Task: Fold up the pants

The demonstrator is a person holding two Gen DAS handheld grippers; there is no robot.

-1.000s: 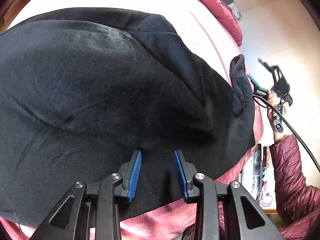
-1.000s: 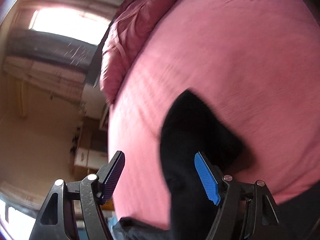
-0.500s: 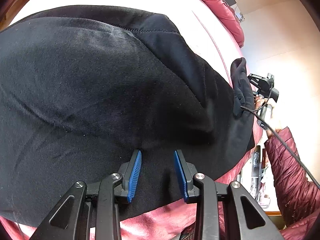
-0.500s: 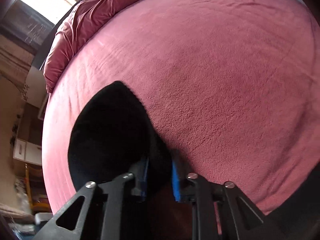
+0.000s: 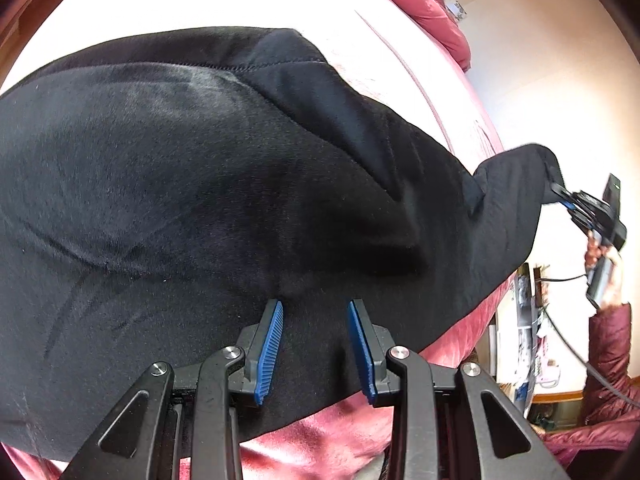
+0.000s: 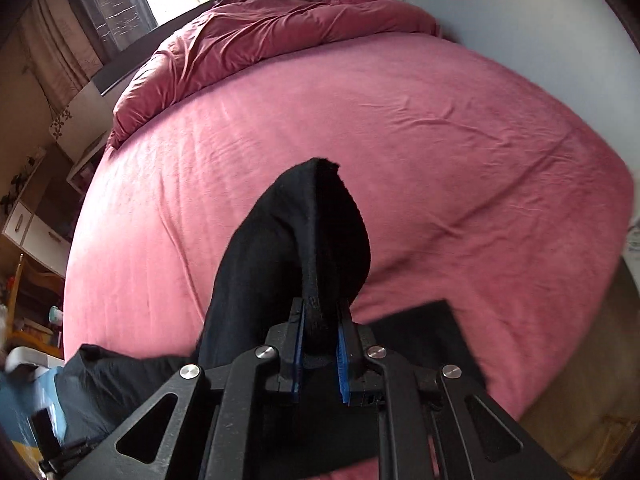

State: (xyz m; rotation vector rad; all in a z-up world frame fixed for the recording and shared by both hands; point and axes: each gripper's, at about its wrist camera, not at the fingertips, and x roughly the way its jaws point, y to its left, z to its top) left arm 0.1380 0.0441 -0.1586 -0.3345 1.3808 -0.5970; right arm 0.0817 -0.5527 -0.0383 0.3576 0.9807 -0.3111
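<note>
Black pants (image 5: pixel 224 200) lie mostly unfolded on the pink bed (image 6: pixel 440 140), the right gripper (image 6: pixel 320 344) having just closed on one lifted end, the left gripper (image 5: pixel 316 344) part-open above cloth (gripping nothing).

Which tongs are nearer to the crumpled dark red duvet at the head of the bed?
Right. The right tongs, shut on the black pants, face the duvet; the left tongs are over the pants, farther away.
</note>
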